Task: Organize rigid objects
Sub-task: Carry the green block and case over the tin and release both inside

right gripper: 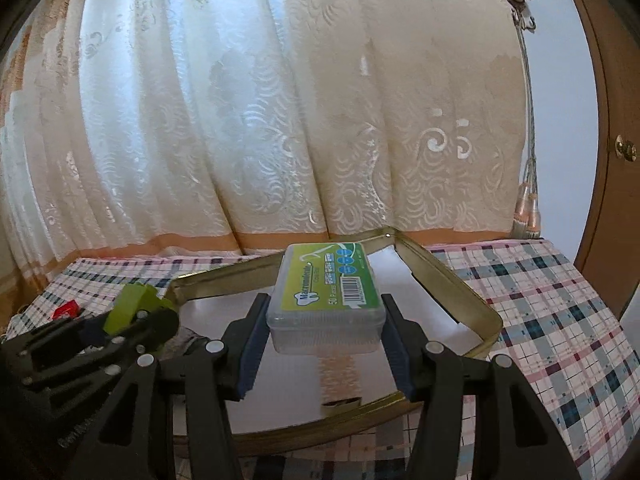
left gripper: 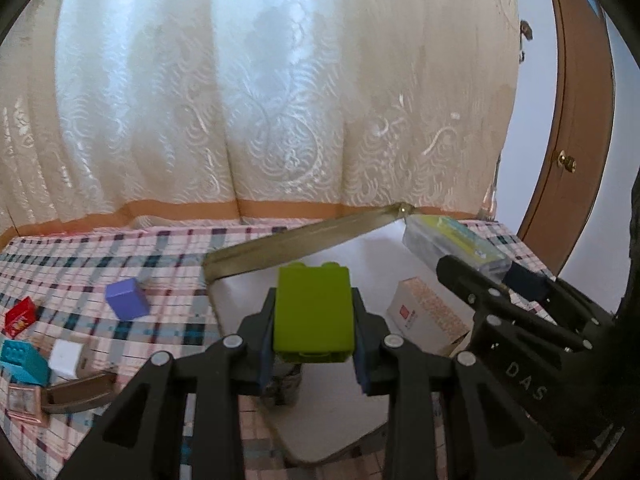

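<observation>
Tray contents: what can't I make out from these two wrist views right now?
- Tray floor under the clear plastic box: right wrist view, hidden by the box and right claw.
- Pink-white carton: left wrist view, near end covered by the right claw's arm.
- Dark object below the green block: blurred, mostly hidden by the left claw.

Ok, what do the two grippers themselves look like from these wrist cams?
Both the left gripper and the right gripper are black plastic linkage frames with silver round rivets at the pivots and blue ribbed pads on the fingers. The right gripper's body bears white "DAS" lettering.
</observation>
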Tool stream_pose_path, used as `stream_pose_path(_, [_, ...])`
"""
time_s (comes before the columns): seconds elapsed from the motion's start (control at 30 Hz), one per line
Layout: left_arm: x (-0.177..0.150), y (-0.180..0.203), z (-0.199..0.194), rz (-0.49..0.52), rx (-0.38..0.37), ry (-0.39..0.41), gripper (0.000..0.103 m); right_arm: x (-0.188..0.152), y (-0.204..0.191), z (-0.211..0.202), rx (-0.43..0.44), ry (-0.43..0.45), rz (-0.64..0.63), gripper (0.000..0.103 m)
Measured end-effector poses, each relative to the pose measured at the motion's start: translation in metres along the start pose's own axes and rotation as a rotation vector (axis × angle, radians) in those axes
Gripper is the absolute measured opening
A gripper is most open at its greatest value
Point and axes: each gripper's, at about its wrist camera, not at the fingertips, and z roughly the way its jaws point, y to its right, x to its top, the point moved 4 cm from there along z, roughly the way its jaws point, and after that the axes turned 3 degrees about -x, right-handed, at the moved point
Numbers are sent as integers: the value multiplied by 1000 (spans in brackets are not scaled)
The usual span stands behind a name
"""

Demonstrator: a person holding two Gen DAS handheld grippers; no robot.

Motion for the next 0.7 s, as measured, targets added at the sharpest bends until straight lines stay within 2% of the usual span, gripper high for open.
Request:
stream_pose_path(0.2, [-6,5,16,6,1,-32,30,-5,-1,12,-38,-24,-64,56])
stream_pose_path(0.4, [-9,0,32,-14,19,-63,30,-8,-1,19,-48,-42,-82,56])
stream_pose_path(0.7, [-3,8,48,0,29,-67,30,-6,10,31,-100,-54,-81,56])
